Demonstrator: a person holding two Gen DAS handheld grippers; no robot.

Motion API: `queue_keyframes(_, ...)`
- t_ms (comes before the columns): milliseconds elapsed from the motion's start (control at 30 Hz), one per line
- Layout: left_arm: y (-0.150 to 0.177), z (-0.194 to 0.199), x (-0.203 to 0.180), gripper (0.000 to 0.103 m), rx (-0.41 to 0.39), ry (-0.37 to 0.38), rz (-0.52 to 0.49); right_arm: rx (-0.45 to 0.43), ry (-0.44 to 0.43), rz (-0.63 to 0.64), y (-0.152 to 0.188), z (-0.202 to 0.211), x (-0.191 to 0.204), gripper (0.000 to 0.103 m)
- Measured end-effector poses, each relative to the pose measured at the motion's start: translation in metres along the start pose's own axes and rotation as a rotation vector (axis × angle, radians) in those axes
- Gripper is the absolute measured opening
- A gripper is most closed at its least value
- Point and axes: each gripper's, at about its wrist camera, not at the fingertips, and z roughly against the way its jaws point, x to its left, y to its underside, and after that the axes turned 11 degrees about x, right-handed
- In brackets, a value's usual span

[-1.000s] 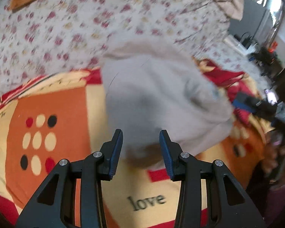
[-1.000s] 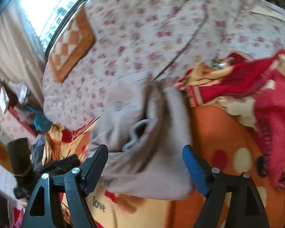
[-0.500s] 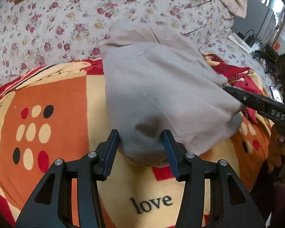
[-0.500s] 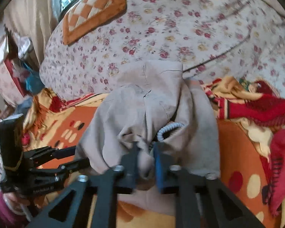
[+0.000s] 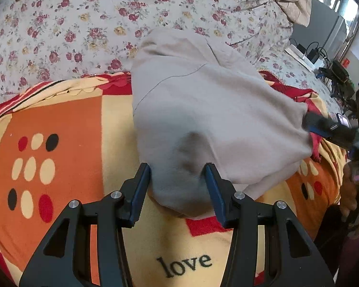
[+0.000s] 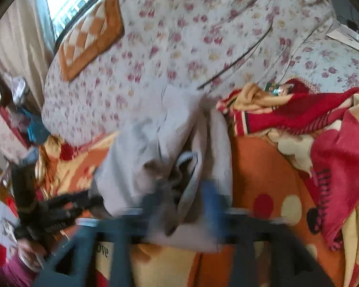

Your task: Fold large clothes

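Note:
A beige-grey sweatshirt (image 5: 203, 110) lies bunched on an orange, yellow and red blanket (image 5: 59, 124). My left gripper (image 5: 178, 189) is open, its two fingers on either side of the garment's near fold. In the right wrist view the sweatshirt (image 6: 160, 148) shows its ribbed cuff (image 6: 189, 160). My right gripper (image 6: 182, 205) is heavily blurred; its fingers stand apart with folds of cloth between them. The right gripper also shows at the garment's right edge in the left wrist view (image 5: 323, 129).
A floral quilt (image 5: 131, 12) covers the bed behind. A crumpled red and yellow blanket (image 6: 323, 131) lies to the right. An orange checked cushion (image 6: 93, 33) sits at the back. Cables and devices (image 5: 332, 71) stand far right.
My right gripper was shut on the sweatshirt's fold half a second ago; its fingers now stand apart and the view is blurred by motion. My left gripper stays open around the near fold.

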Motion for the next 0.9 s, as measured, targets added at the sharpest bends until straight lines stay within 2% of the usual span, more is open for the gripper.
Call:
queue_keyframes(33,0.0,0.0,0.0,0.047,0.0,0.001,0.001,-0.007,-0.034,-0.027,-0.004,-0.001,-0.001,0.087)
queue_keyframes(100,0.0,-0.001,0.0,0.048,0.001,0.0,0.002,0.0,-0.085,-0.069,-0.011,-0.009,0.0,0.087)
queue_keyframes(200,0.0,-0.002,-0.002,0.048,0.003,-0.008,-0.001,0.06,-0.101,-0.087,-0.02,-0.038,0.006,0.087)
queue_keyframes(267,-0.001,-0.002,-0.003,0.048,0.006,-0.013,-0.003,0.116,-0.104,-0.079,-0.021,-0.06,0.012,0.081)
queue_keyframes(300,-0.002,-0.001,-0.003,0.048,0.007,-0.011,-0.002,0.111,-0.1,-0.072,-0.021,-0.063,0.013,0.053)
queue_keyframes(333,-0.003,0.002,-0.004,0.048,0.004,-0.007,-0.002,0.088,-0.089,-0.067,-0.021,-0.065,0.015,0.033)
queue_keyframes(400,-0.007,0.015,-0.007,0.048,-0.03,-0.004,-0.006,0.045,-0.098,-0.059,-0.021,-0.057,0.015,0.018)
queue_keyframes(433,-0.008,0.02,-0.008,0.048,-0.06,-0.007,-0.013,0.034,-0.107,-0.042,-0.021,-0.049,0.018,0.016)
queue_keyframes(467,-0.009,0.027,-0.01,0.048,-0.084,0.0,-0.017,0.023,-0.099,-0.012,-0.018,-0.04,0.021,0.015)
queue_keyframes(533,-0.012,0.035,-0.012,0.055,-0.118,0.024,-0.016,-0.007,-0.08,0.04,-0.007,-0.018,0.024,0.014)
queue_keyframes(567,-0.014,0.034,-0.013,0.057,-0.123,0.037,-0.015,-0.012,-0.069,0.027,0.0,-0.011,0.018,0.014)
queue_keyframes(667,-0.021,0.005,-0.019,0.058,-0.059,0.022,-0.005,0.021,-0.021,-0.036,0.009,-0.023,-0.007,0.014)
queue_keyframes(700,-0.022,-0.001,-0.02,0.058,-0.047,0.026,-0.001,0.046,-0.029,-0.069,0.009,-0.033,-0.018,0.015)
queue_keyframes(767,-0.022,-0.011,-0.021,0.058,-0.03,0.024,0.017,0.041,-0.069,-0.116,0.007,-0.037,-0.029,0.026)
queue_keyframes(800,-0.022,-0.012,-0.02,0.058,-0.029,0.02,0.024,0.039,-0.082,-0.133,0.005,-0.034,-0.032,0.049)
queue_keyframes(833,-0.021,-0.011,-0.021,0.058,-0.032,0.02,0.022,0.028,-0.07,-0.148,0.003,-0.027,-0.033,0.058)
queue_keyframes(900,-0.024,-0.006,-0.024,0.058,-0.032,0.005,-0.001,-0.028,-0.029,-0.134,-0.001,-0.008,-0.031,0.058)
